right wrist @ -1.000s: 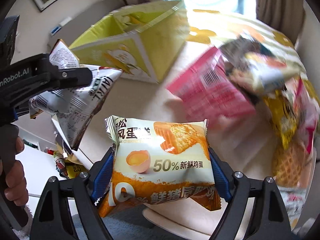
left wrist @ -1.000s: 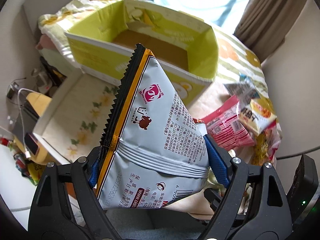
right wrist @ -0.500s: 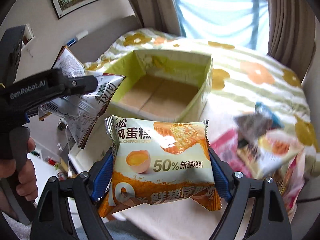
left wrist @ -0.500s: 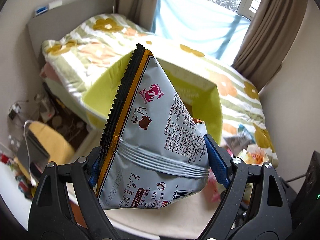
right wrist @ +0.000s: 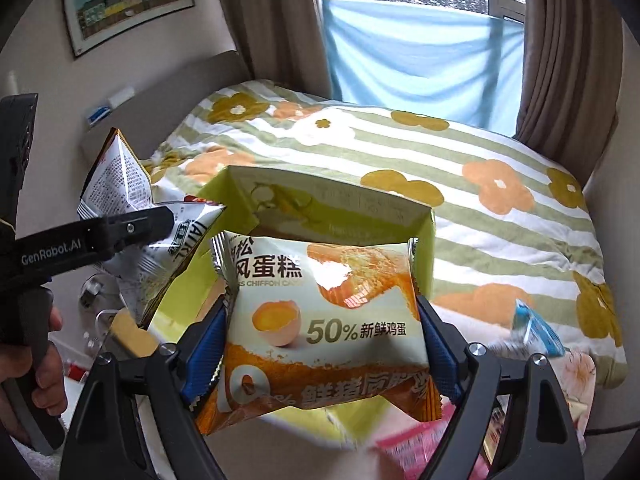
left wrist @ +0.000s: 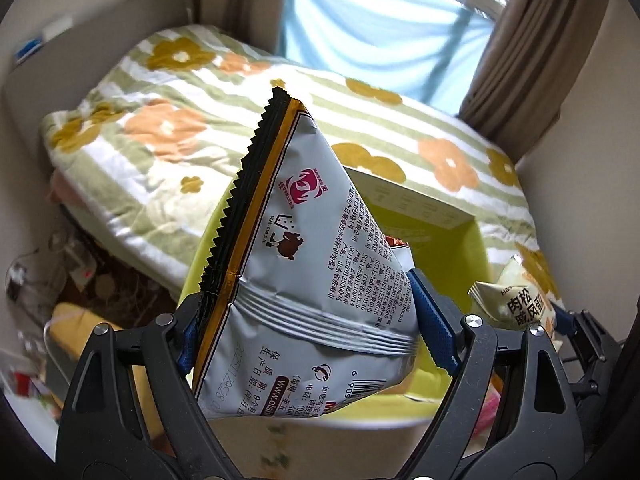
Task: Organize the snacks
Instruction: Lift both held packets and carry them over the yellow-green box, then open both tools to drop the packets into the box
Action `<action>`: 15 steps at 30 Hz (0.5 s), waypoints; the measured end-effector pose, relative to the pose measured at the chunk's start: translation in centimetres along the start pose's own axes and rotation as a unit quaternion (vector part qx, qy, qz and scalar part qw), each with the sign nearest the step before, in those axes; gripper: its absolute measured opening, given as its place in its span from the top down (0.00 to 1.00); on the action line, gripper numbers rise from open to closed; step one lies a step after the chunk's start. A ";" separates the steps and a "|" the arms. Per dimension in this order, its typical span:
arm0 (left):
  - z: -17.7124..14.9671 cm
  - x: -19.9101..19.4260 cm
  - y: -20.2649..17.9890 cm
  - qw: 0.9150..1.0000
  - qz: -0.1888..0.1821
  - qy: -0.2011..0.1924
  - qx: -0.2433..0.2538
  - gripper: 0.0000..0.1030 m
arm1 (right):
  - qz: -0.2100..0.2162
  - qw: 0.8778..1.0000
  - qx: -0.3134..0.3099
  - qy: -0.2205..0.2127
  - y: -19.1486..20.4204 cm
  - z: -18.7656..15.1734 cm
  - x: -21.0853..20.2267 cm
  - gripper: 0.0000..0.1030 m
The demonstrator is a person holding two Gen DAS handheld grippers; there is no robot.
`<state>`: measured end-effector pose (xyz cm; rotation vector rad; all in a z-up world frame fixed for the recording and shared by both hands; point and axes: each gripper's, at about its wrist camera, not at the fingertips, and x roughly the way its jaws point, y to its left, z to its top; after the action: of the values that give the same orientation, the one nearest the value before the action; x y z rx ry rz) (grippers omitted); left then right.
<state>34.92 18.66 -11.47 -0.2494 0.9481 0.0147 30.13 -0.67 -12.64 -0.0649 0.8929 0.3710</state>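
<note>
Both snack packs pinched between fingers: silver bag [left wrist: 320,280], cake pack [right wrist: 328,320].

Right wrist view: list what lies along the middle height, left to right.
Left gripper → silver bag it grips → yellow-green box with the cake packet in front → floral bedspread.
</note>
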 end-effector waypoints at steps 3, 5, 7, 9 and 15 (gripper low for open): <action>2.1 3.5 0.5 0.999 -0.009 0.024 0.024 0.18 | -0.024 1.000 0.008 0.007 0.4 1.3 2.3 0.19; 3.2 5.9 0.4 0.998 -0.009 0.042 0.041 0.18 | -0.042 0.999 0.012 0.014 0.8 1.8 3.7 0.19; 3.9 8.1 0.5 0.997 -0.012 0.057 0.046 0.18 | -0.053 0.998 0.017 0.019 0.6 2.3 4.9 0.19; 4.2 9.5 0.7 0.997 -0.011 0.066 0.044 0.15 | -0.064 0.997 0.022 0.028 0.3 2.5 5.9 0.19; 4.3 11.7 1.5 0.996 -0.011 0.079 0.041 0.00 | -0.075 0.995 0.025 0.052 -0.5 2.6 7.8 0.19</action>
<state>44.99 19.95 -18.83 -0.1865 1.1008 -0.0643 36.70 1.67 -17.05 -0.1050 0.9935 0.2051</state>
